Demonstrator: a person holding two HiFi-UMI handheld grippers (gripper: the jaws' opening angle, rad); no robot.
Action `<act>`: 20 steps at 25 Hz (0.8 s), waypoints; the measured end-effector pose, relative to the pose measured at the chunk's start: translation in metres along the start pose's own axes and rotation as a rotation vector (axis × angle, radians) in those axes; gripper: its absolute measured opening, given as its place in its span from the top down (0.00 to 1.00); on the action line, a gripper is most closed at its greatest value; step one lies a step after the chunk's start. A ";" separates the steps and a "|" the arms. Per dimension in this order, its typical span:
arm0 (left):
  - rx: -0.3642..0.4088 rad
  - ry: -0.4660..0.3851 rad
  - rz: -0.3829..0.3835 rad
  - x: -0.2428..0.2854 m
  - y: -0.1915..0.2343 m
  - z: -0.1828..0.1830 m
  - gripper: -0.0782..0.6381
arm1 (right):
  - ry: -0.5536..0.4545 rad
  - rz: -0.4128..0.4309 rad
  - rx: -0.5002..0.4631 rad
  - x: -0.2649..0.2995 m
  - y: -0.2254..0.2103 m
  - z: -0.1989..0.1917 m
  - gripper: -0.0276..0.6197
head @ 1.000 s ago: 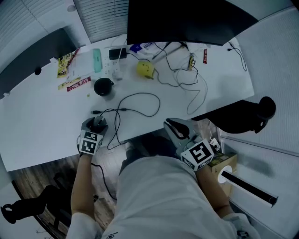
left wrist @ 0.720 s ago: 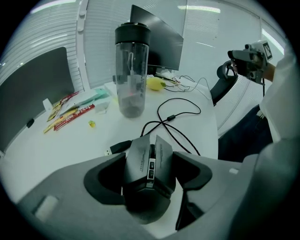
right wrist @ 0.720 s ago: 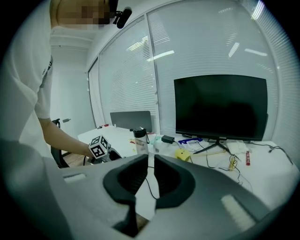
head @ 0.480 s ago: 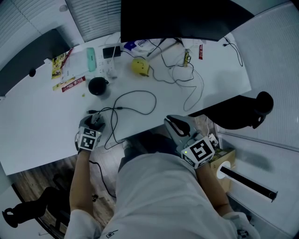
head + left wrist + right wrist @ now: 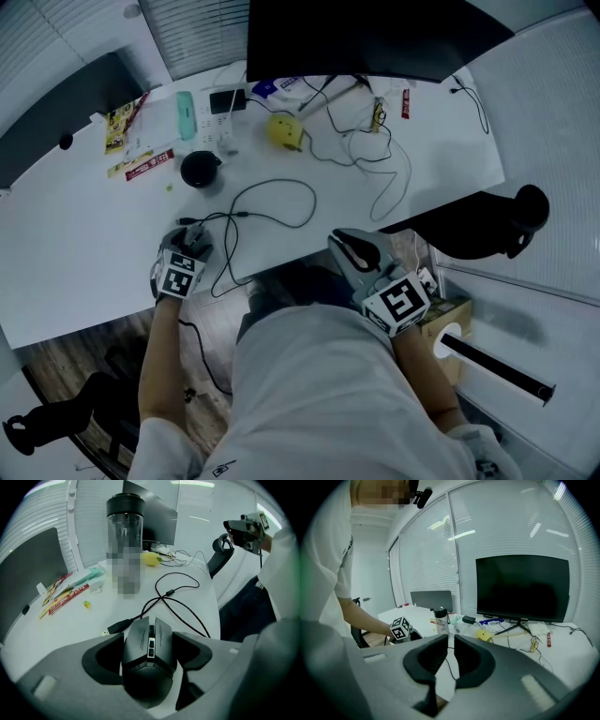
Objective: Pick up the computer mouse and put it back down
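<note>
A dark computer mouse (image 5: 149,646) sits between the jaws of my left gripper (image 5: 150,639), which is shut on it, both jaws pressing its sides. In the head view, this left gripper (image 5: 187,246) is over the white desk (image 5: 84,253) near its front edge. Whether the mouse rests on the desk or hangs just above it, I cannot tell. Its black cable (image 5: 173,590) loops away across the desk. My right gripper (image 5: 345,246) hovers off the desk's front edge, above my lap. In its own view the right gripper (image 5: 450,641) is shut with nothing held.
A clear bottle with a black lid (image 5: 124,541) stands behind the mouse. Further back are a yellow object (image 5: 286,133), snack packets (image 5: 148,165), thin tangled wires (image 5: 384,159) and a dark monitor (image 5: 375,37). A black chair (image 5: 487,230) stands at the right.
The head view has shifted slightly. Both grippers stay almost where they were, the left one still on the mouse.
</note>
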State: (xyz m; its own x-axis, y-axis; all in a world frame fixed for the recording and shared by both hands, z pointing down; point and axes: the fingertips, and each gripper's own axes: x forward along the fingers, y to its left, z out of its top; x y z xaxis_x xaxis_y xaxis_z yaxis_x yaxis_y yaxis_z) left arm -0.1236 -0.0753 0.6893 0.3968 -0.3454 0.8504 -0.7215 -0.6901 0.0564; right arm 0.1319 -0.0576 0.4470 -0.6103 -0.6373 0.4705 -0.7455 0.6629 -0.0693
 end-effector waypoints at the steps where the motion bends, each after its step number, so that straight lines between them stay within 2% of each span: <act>1: 0.000 -0.001 -0.003 0.000 0.000 0.000 0.44 | 0.000 0.000 -0.001 0.000 0.000 0.000 0.91; 11: -0.006 -0.026 -0.008 -0.012 0.001 0.002 0.44 | -0.007 0.014 -0.009 0.007 0.007 0.007 0.91; 20: -0.054 -0.127 0.043 -0.052 0.006 0.018 0.44 | -0.024 0.087 -0.037 0.025 0.024 0.021 0.91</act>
State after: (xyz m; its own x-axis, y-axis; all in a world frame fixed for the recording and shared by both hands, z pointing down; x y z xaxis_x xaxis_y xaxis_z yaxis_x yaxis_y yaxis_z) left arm -0.1382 -0.0731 0.6363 0.4312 -0.4543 0.7795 -0.7675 -0.6390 0.0521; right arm 0.0932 -0.0652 0.4387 -0.6792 -0.5853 0.4429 -0.6791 0.7301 -0.0765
